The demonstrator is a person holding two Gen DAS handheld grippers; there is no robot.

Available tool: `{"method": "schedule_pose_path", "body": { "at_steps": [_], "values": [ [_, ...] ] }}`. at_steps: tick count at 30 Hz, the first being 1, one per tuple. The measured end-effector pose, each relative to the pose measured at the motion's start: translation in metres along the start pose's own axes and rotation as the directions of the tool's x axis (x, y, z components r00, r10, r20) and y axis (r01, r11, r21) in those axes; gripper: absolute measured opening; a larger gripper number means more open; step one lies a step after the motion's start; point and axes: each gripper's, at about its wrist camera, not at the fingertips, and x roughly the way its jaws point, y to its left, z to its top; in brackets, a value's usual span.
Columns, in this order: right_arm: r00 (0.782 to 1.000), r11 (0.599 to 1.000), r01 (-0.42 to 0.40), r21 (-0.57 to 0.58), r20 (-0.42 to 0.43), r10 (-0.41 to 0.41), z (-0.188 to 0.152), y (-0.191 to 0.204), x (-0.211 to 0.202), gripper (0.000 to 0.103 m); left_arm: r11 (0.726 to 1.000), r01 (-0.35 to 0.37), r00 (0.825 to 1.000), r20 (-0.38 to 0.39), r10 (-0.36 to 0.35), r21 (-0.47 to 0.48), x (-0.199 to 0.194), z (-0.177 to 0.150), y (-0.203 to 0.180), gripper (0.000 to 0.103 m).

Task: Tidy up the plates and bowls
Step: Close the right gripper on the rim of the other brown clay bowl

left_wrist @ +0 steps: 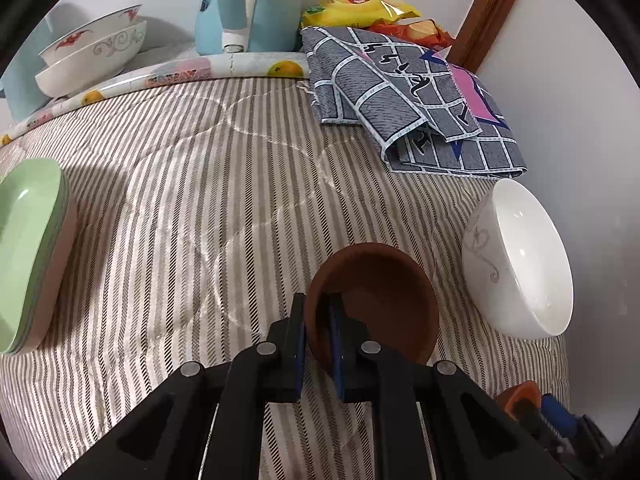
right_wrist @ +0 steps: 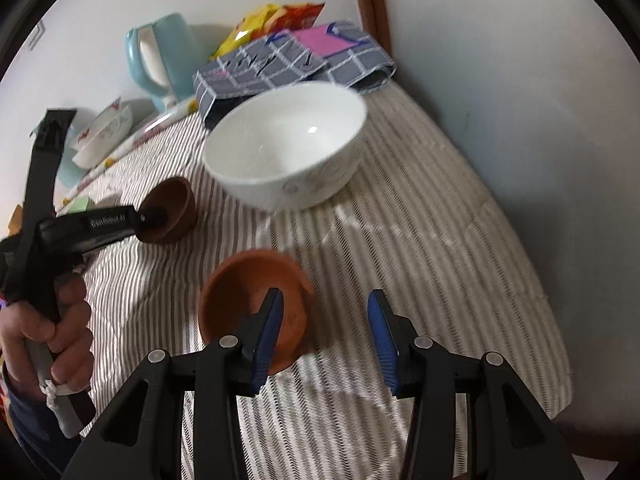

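Observation:
My left gripper [left_wrist: 316, 306] is shut on the near rim of a dark brown clay bowl [left_wrist: 384, 296], one finger inside and one outside. The right wrist view shows that same left gripper [right_wrist: 154, 216] on the brown bowl [right_wrist: 174, 204], with a hand [right_wrist: 60, 332] around its handle. My right gripper [right_wrist: 326, 320] stands open over a terracotta bowl [right_wrist: 244, 292] on the striped cloth. Its left finger is above the bowl's inside, its right finger clear of the bowl. A big white bowl [right_wrist: 288, 144] sits just beyond, also seen as the white bowl [left_wrist: 520, 264] at the right.
Stacked green plates [left_wrist: 28, 248] lie at the left edge. Stacked patterned white bowls [left_wrist: 92, 52] sit on a fruit-print tray [left_wrist: 180, 72] at the back with a blue kettle [left_wrist: 248, 4]. A folded grey cloth [left_wrist: 400, 100] and snack bags [left_wrist: 360, 8] lie at the back right by the wall.

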Motion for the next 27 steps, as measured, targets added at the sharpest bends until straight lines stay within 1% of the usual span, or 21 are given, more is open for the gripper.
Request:
{"method": "schedule_pose_path", "body": {
  "at_steps": [3, 6, 8, 9, 11, 12, 14, 17, 22, 27],
  "values": [
    [0.999, 1.000, 0.008, -0.003, -0.031, -0.008, -0.002, 0.005, 0.013, 0.044, 1.000, -0.003, 1.000, -0.002, 0.003, 0.008, 0.001, 0.001, 0.000, 0.012],
    [0.999, 0.999, 0.032, -0.015, -0.007, -0.032, -0.003, 0.009, 0.015, 0.044, 1.000, 0.002, 1.000, 0.001, -0.002, 0.008, 0.004, 0.002, 0.001, 0.013],
    [0.999, 0.999, 0.037, -0.022, -0.002, -0.037, -0.002, 0.010, 0.015, 0.041, 1.000, 0.006, 1.000, 0.009, -0.006, 0.007, 0.004, 0.002, 0.001, 0.013],
    [1.000, 0.999, 0.030, -0.027, 0.000, -0.030, -0.001, 0.011, 0.015, 0.036, 1.000, 0.010, 1.000, 0.013, -0.010, 0.003, 0.005, 0.003, 0.001, 0.014],
    [1.000, 0.999, 0.025, -0.033, 0.003, -0.025, 0.002, 0.012, 0.015, 0.018, 1.000, 0.015, 1.000, 0.018, -0.015, -0.002, 0.005, 0.003, 0.001, 0.014],
    [1.000, 0.999, 0.029, -0.032, 0.005, -0.029, 0.003, 0.013, 0.015, 0.014, 1.000, 0.016, 1.000, 0.020, -0.016, 0.001, 0.005, 0.003, 0.000, 0.013],
    [0.999, 0.999, 0.030, -0.033, 0.010, -0.030, 0.002, 0.014, 0.014, 0.013, 1.000, 0.021, 0.999, 0.024, -0.021, 0.002, 0.004, 0.002, 0.000, 0.012],
    [1.000, 1.000, 0.012, -0.009, 0.020, -0.012, 0.004, 0.012, 0.011, 0.009, 0.999, 0.043, 0.999, 0.023, -0.042, -0.010, 0.001, 0.003, 0.001, 0.010],
    [0.999, 1.000, 0.022, 0.002, 0.039, -0.022, 0.005, 0.016, 0.004, 0.008, 0.998, 0.057, 0.998, 0.036, -0.057, 0.001, -0.010, 0.000, -0.001, 0.009],
    [0.997, 0.999, 0.039, 0.005, 0.065, -0.040, 0.004, 0.018, -0.007, 0.008, 0.998, 0.053, 0.997, 0.048, -0.054, 0.016, -0.024, -0.004, -0.001, 0.009]
  ]
}}
